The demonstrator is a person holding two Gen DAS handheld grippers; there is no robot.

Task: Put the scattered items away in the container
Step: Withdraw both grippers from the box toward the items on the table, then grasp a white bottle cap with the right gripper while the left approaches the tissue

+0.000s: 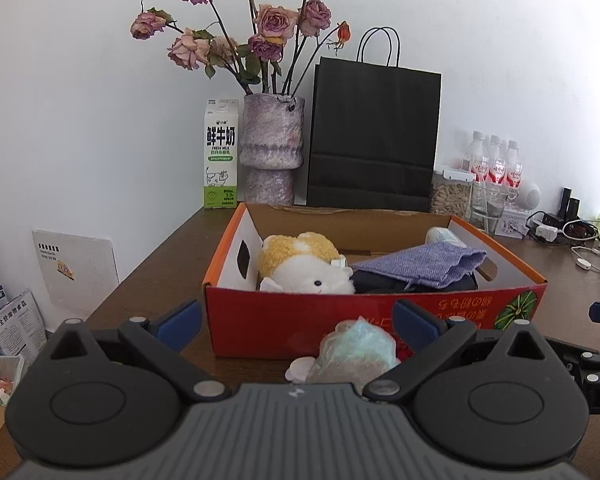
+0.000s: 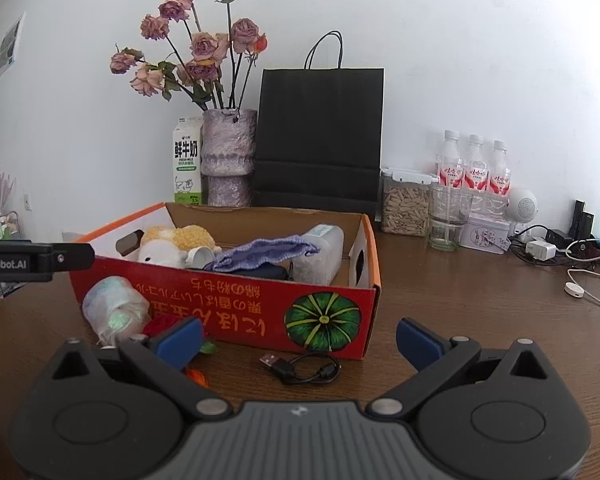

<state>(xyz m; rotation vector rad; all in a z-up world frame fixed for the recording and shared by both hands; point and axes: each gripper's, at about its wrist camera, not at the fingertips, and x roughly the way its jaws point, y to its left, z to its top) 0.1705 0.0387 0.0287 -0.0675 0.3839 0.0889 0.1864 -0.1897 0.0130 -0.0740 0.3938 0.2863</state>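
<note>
The left gripper (image 1: 298,320) has its 2 blue-padded jaws spread wide with nothing between the pads; just beyond them, on the brown wooden table (image 1: 160,264), lies 1 crumpled clear plastic bag with pale blue-green contents (image 1: 356,350), touching the near wall of the red and orange cardboard box (image 1: 280,320). The right gripper (image 2: 300,338) is likewise wide open and holds nothing; between and just beyond its jaws lies 1 short black USB cable (image 2: 302,368), coiled on the table near the box's pumpkin picture.

Inside the box are 1 white and yellow plush toy (image 1: 304,264) at the left, 1 purple woven cloth pouch (image 1: 424,264) lying over a dark item, and 1 white plastic bottle (image 2: 320,254) on its side at the right.

Only the right wrist view shows the cable, a red rose-like item (image 2: 162,324) beside the plastic bag (image 2: 114,312), and a small orange item (image 2: 196,376) near the left pad; what these 2 are is unclear. The left wrist view shows the bottle only as a white tip.

Behind the box, against the wall, stand 1 green and white milk carton (image 1: 220,156), 1 mottled purple vase of dried roses (image 1: 270,148), 1 black paper bag with handles (image 1: 374,136), 1 clear jar of seeds (image 2: 406,208) and 3 red-labelled water bottles (image 2: 474,172).
</note>
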